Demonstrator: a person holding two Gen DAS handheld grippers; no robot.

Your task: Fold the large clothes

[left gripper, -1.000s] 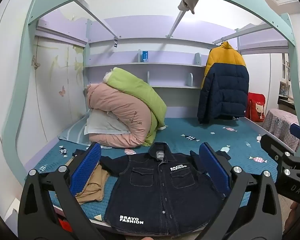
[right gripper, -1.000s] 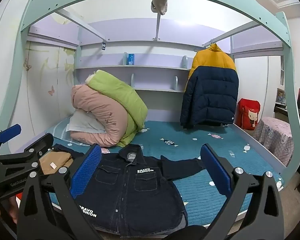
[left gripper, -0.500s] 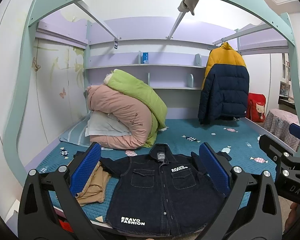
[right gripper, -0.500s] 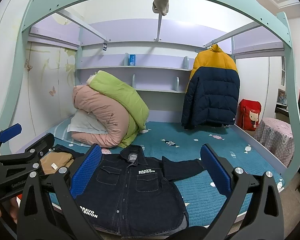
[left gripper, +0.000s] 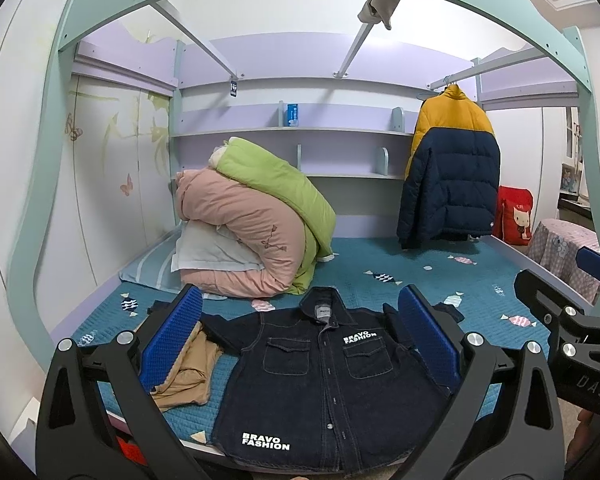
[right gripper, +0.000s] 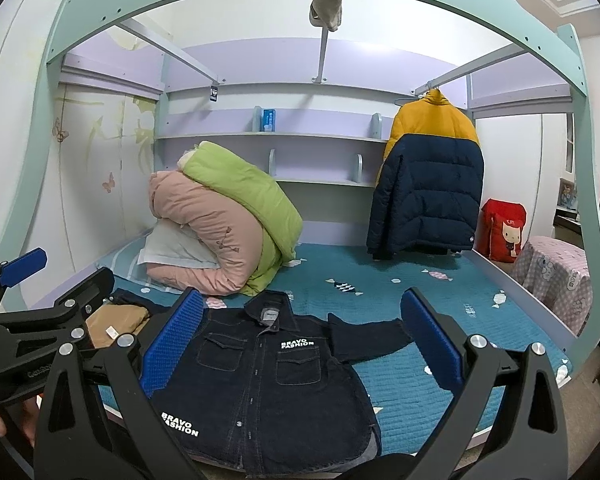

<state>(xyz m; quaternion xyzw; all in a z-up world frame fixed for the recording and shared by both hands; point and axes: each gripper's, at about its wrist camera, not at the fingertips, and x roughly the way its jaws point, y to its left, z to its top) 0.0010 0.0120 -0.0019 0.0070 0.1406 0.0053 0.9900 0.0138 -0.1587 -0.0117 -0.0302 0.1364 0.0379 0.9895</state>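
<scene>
1. My left gripper (left gripper: 300,344): jaws spread wide, blue pads apart, nothing between them; it hovers above the bed's near edge.

2. My right gripper (right gripper: 300,340): jaws equally wide, empty, held just beside the left one, which shows at the left edge of the right wrist view.

3. Denim jacket (left gripper: 332,380): dark, buttoned, front up, collar pointing away from me, lying flat on the bed (left gripper: 480,300) near its front edge. White "BRAVO FASHION" print on chest pocket and hem. One sleeve (right gripper: 364,336) stretches out to the right; the other is partly hidden behind a pad, so I cannot tell how it lies.

4. Tan garment (left gripper: 188,372): crumpled, just left of the jacket, touching its sleeve area as far as I can judge.

5. Rolled quilts (left gripper: 252,232), pink and green, on a pillow at the far left of the bed.

6. Puffer coat (left gripper: 448,176), yellow and navy, hanging at the far right.

7. Red bag (right gripper: 504,232), beyond the bed's right side.
</scene>
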